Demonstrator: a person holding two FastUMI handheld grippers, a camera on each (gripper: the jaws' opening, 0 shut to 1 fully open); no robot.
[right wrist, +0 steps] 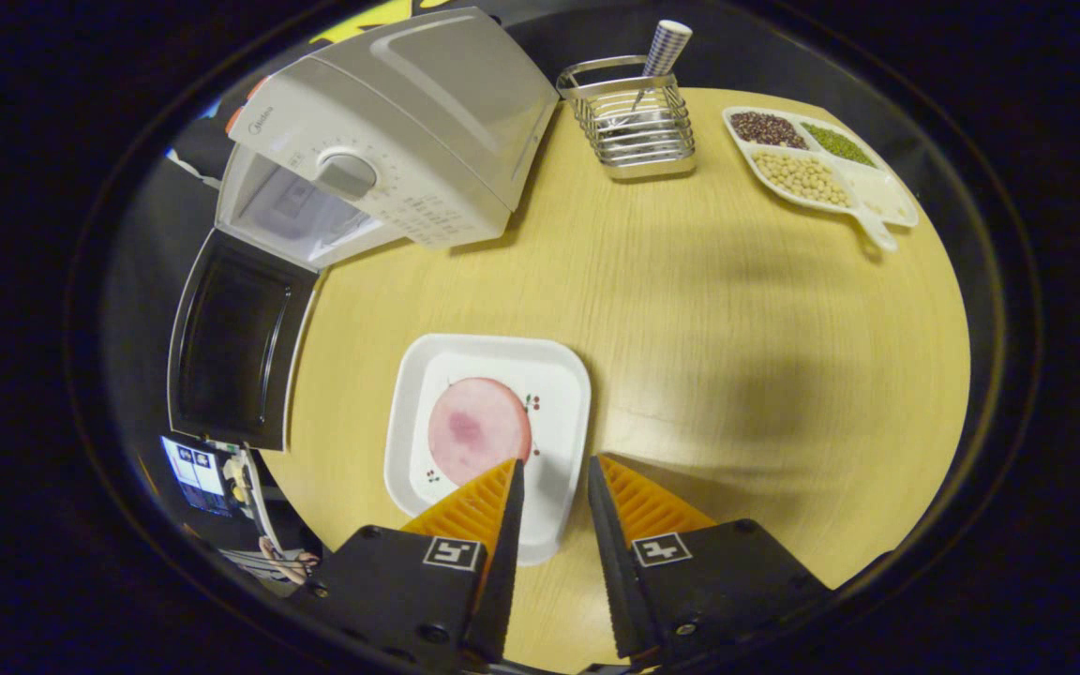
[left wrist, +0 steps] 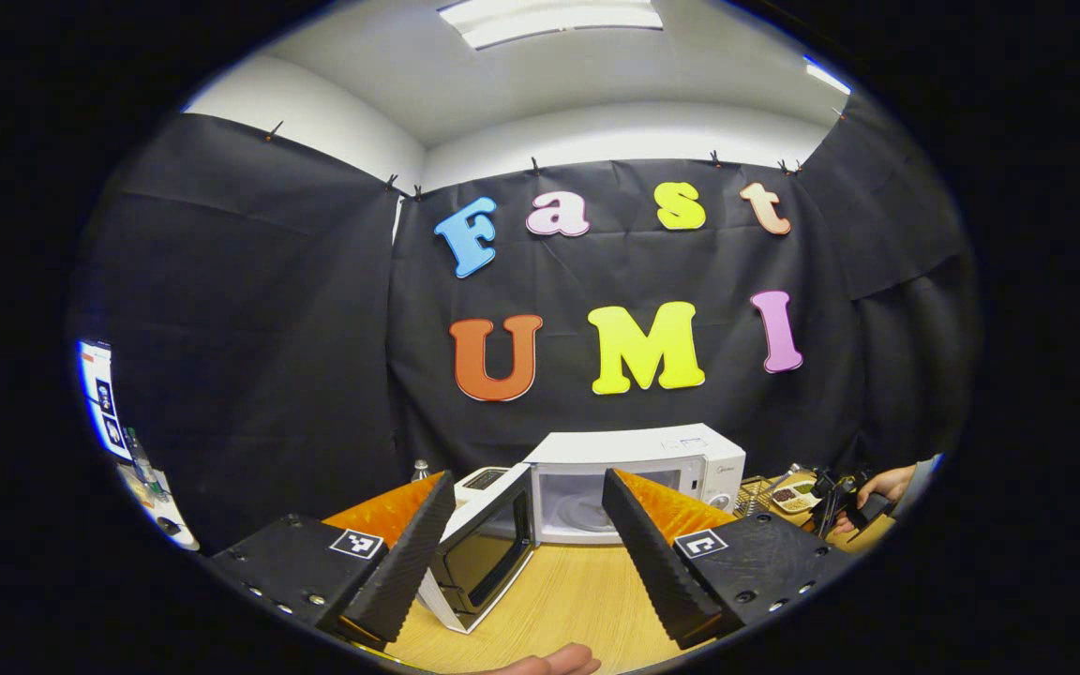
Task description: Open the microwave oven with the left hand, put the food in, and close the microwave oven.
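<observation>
The white microwave (left wrist: 634,464) stands at the back of the wooden table (left wrist: 568,600), its door (left wrist: 484,553) swung open to the left and the cavity bare. My left gripper (left wrist: 529,480) is open wide in front of it, holding nothing. In the right gripper view a white square plate (right wrist: 549,375) carries a round pink slice of food (right wrist: 479,429). My right gripper (right wrist: 554,464) hovers open by a narrow gap over the plate's right rim, one finger over the plate and one outside it. The microwave (right wrist: 409,122) and its open door (right wrist: 235,347) lie to the upper left.
A wire holder (right wrist: 638,131) with a checked stick stands behind the plate. A divided tray of beans (right wrist: 817,169) sits at the far right. A hand with the other gripper (left wrist: 845,506) shows at the table's right end. A small white appliance (left wrist: 484,478) stands left of the microwave.
</observation>
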